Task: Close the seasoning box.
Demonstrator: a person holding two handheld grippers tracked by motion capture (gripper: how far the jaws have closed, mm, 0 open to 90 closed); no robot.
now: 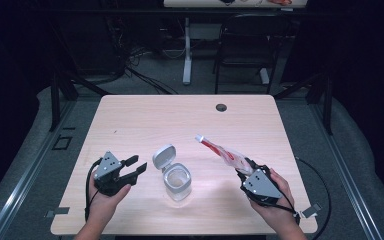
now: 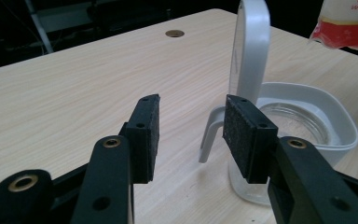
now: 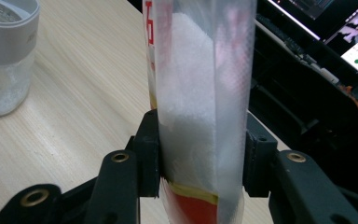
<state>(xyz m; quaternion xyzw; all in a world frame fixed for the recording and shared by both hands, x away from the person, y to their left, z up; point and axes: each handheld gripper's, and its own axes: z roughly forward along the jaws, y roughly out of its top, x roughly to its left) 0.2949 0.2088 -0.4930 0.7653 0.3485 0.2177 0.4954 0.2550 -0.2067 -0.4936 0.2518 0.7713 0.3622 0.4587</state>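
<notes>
A clear glass jar (image 1: 176, 181) with a grey rim and a grey flip lid (image 1: 163, 156) standing up stands near the table's front middle. My left gripper (image 1: 136, 166) is open just left of it; in the left gripper view its jaws (image 2: 191, 126) hold nothing, with the lid (image 2: 251, 46) and the jar (image 2: 307, 121) close ahead. My right gripper (image 1: 245, 169) is shut on a red and clear bag of white grains (image 1: 222, 151), tilted up toward the jar. The right gripper view shows the pads squeezing the bag (image 3: 196, 70) above the table, with the jar (image 3: 4, 56) at the left.
The light wooden table (image 1: 180, 115) has a round cable hole (image 1: 221, 107) at the back. Beyond it stand a black chair (image 1: 250, 45) and a white desk leg (image 1: 186, 50). Dark floor and black frames surround the table.
</notes>
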